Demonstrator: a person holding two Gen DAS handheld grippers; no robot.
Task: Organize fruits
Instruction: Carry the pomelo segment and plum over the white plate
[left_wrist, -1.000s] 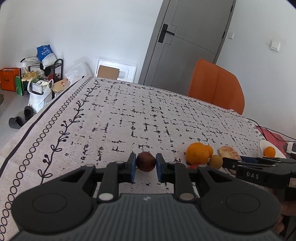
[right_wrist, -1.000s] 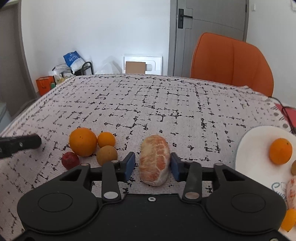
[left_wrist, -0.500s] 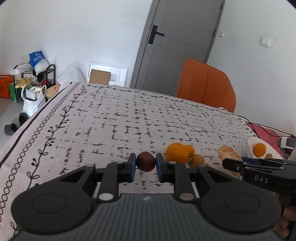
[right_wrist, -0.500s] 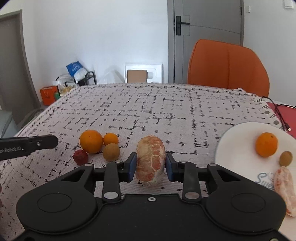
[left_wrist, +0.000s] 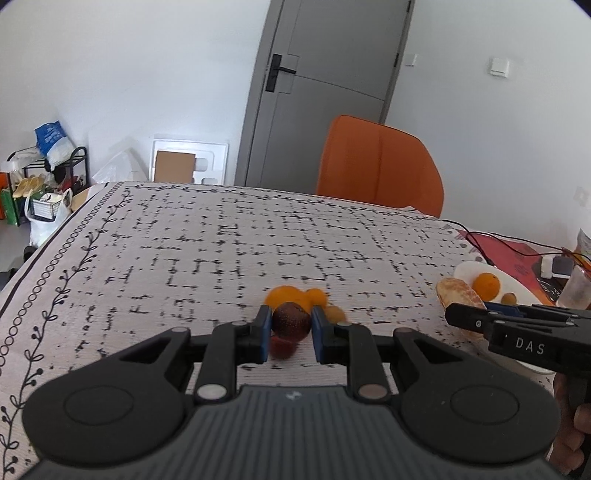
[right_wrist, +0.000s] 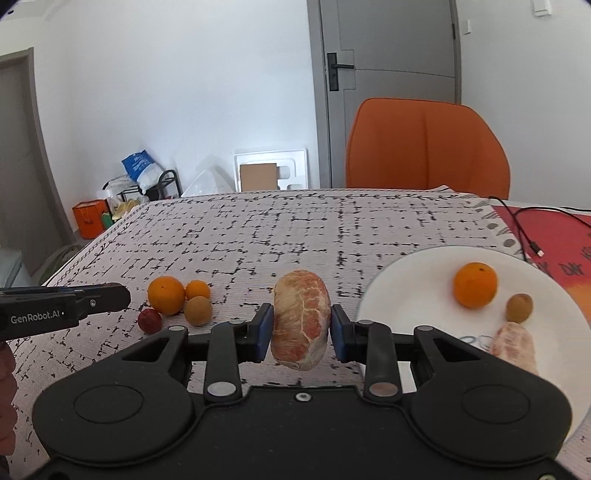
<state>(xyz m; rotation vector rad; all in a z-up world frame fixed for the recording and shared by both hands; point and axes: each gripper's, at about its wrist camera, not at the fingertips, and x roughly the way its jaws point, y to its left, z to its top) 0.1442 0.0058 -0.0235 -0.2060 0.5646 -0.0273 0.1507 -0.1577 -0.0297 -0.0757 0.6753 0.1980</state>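
While both fingers stay clamped, peeled citrus (right_wrist: 300, 320) and dark fruit (left_wrist: 290, 320) have risen.

Pale tablecloth (right_wrist: 258, 236) carries broken black grid marks. Peeled orange-pink citrus (right_wrist: 300, 319) shows white veins. At its three o'clock, plain white plate (right_wrist: 406, 273) holds an orange fruit (right_wrist: 474, 284).

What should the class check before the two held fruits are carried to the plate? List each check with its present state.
1. Right hand-held gripper shut on peeled citrus: ok.
2. Left hand-held gripper shut on dark red fruit: ok.
3. Bare space on white plate: ok.
4. Peeled citrus lifted off tablecloth: ok.
5. Grip firmness: cannot tell.
6. All table fruits plated: not ok; large orange remains.
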